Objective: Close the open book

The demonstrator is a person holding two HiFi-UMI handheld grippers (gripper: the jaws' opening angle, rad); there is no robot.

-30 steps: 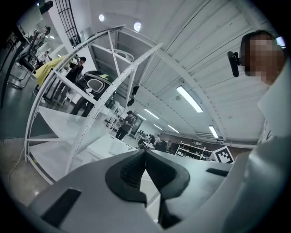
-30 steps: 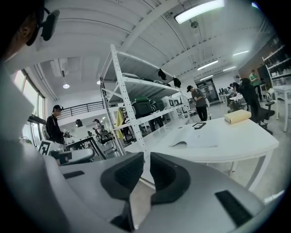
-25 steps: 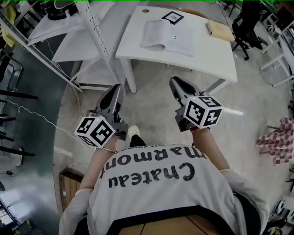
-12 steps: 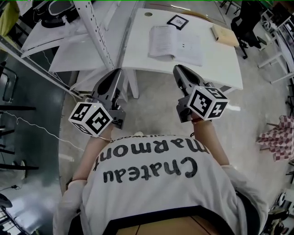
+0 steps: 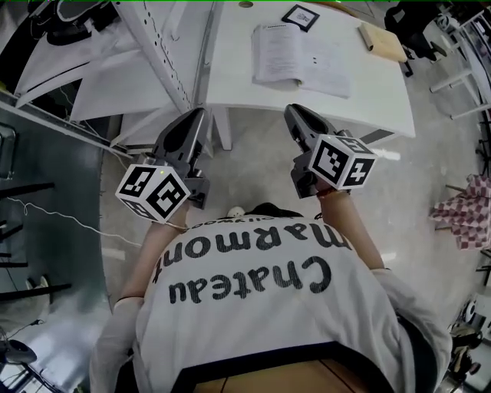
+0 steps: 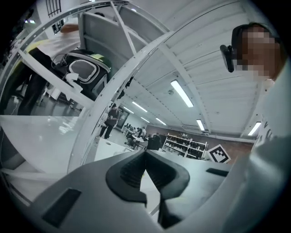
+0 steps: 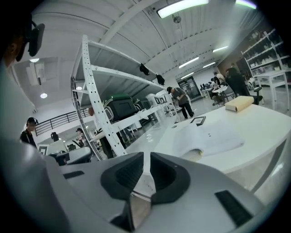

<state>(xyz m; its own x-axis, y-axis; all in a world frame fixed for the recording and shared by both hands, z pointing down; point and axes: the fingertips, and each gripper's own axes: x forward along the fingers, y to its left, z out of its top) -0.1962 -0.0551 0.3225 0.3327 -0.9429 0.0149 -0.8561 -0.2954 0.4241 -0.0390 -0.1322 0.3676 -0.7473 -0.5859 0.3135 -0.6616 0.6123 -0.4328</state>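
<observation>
Looked down on a pale polished floor in a wide workshop hall, with a white table (image 5: 368,96) ahead and a metal shelving rack (image 5: 159,50) just to its left. Found the open book (image 5: 299,57) lying flat, pages up, near the middle of that table. Noted a square-marker card (image 5: 299,15) just beyond it and a tan slab (image 5: 381,40), perhaps a closed book, off to the right, apart from both. Held the left gripper (image 5: 196,115) and the right gripper (image 5: 295,113) short of the near table edge, well apart from the book. Read the left jaws as closed tip to tip on nothing, and the right jaws as closed to a thin slit, likewise empty.

Judged several ways of going wrong from here:
- Could crease or tear a thin leaf by prodding with closed tips instead of getting under a whole half.
- Could catch only a few pages and leave the book open.
- Could shove the book across the smooth top into the marker card by pushing one half without steadying the other.
- Could knock the rack upright, close beside the left gripper, on the way forward.

Spotted no container on the table. Made out dark cases (image 7: 120,107) on a rack shelf in the right gripper view, contents hidden.
</observation>
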